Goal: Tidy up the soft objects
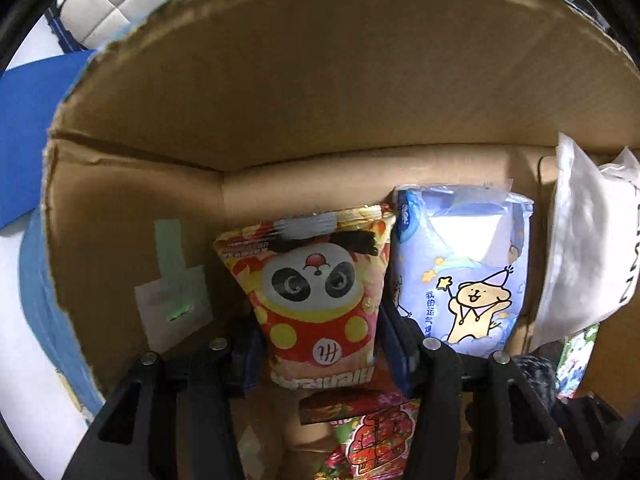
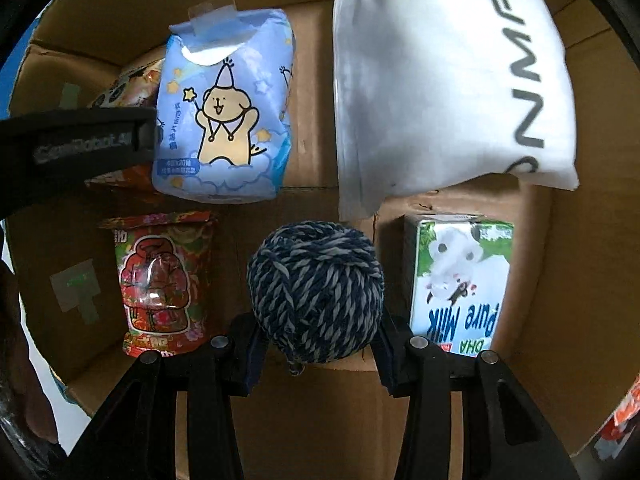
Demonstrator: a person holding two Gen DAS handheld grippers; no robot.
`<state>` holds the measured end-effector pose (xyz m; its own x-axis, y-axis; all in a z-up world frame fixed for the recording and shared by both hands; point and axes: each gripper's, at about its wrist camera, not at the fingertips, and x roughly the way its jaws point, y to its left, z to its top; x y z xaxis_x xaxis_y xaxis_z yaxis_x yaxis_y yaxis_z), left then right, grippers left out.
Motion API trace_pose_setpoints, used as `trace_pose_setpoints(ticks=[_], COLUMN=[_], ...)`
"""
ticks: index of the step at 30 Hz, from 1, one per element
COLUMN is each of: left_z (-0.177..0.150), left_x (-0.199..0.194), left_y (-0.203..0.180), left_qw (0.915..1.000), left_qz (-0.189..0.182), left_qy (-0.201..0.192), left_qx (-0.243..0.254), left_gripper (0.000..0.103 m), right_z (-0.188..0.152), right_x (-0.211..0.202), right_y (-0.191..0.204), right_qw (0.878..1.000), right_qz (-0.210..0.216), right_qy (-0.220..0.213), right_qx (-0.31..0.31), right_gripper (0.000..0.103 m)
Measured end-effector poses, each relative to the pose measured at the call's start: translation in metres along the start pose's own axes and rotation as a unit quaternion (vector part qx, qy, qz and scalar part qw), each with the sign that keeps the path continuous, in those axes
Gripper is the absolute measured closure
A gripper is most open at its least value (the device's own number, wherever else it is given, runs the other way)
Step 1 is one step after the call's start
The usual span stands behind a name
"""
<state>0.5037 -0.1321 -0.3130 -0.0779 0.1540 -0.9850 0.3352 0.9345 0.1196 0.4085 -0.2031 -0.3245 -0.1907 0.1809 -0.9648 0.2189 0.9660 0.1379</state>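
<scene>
Inside a brown cardboard box (image 1: 304,92), whose creased walls fill most of both views, all the soft things are placed. At the lower centre of the left wrist view the left gripper (image 1: 318,354) has its two fingers closed against the sides of a red panda snack bag (image 1: 316,292), which stands just beside a light blue tissue pack (image 1: 460,272) on its right; a white pouch (image 1: 580,248) leans at the right edge. Below the panda bag lies a red patterned packet (image 1: 372,436). At the lower centre of the right wrist view the right gripper (image 2: 318,346) holds a blue and grey yarn ball (image 2: 316,292) between its fingers, pressed on both sides. A milk carton (image 2: 460,284) stands to the right of the ball on the box floor. Outside the box, at the upper left of the left wrist view, a blue sheet (image 1: 28,132) and a white quilted surface (image 1: 120,4) are visible.
</scene>
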Motion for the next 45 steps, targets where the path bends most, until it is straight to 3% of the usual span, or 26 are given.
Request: trace_pose_setpoints(ticks=[3, 6, 11, 15, 19, 24, 26, 34, 38, 45], left_z=[0.002, 0.003, 0.004, -0.001, -0.008, -0.022, -0.027, -0.075, -0.082, -0.099], left_x=[0.005, 0.013, 0.019, 0.016, 0.002, -0.017, -0.028, -0.076, -0.088, -0.09], left_y=[0.007, 0.014, 0.022, 0.028, 0.025, 0.023, 0.02, 0.018, 0.019, 0.031], left_qw=[0.9993, 0.9963, 0.9941, 0.9936, 0.9932, 0.9923, 0.9923, 0.9919, 0.99, 0.9887], left_qz=[-0.036, -0.08, -0.102, -0.108, -0.113, -0.122, -0.122, -0.095, -0.087, -0.075], left_qy=[0.013, 0.031, 0.034, 0.028, 0.018, 0.001, -0.012, -0.085, -0.111, -0.13], left_qx=[0.001, -0.009, -0.016, -0.016, -0.022, -0.024, -0.02, 0.001, -0.001, -0.01], left_gripper=[0.044, 0.042, 0.042, 0.04, 0.034, 0.015, 0.0, 0.0, 0.0, 0.0], right_z=[0.006, 0.011, 0.019, 0.019, 0.01, 0.002, -0.003, -0.028, -0.04, -0.055], right_x=[0.005, 0.015, 0.017, 0.014, 0.0, -0.016, -0.027, -0.066, -0.081, -0.101], right_y=[-0.005, -0.005, -0.002, 0.0, 0.005, 0.002, -0.002, -0.032, -0.041, -0.044], right_qw=[1.0, 1.0, 0.999, 0.999, 1.0, 1.0, 1.0, 0.997, 0.994, 0.992], right_qz=[0.004, 0.005, 0.017, 0.022, 0.005, 0.001, -0.018, -0.027, -0.049, -0.054], right_qy=[0.008, 0.022, 0.024, 0.023, 0.012, 0.003, -0.012, -0.068, -0.101, -0.11], right_qx=[-0.002, -0.01, -0.013, -0.014, -0.016, -0.018, -0.02, 0.01, 0.018, 0.018], right_gripper=[0.054, 0.05, 0.036, 0.03, 0.009, 0.007, 0.004, 0.0, 0.0, 0.0])
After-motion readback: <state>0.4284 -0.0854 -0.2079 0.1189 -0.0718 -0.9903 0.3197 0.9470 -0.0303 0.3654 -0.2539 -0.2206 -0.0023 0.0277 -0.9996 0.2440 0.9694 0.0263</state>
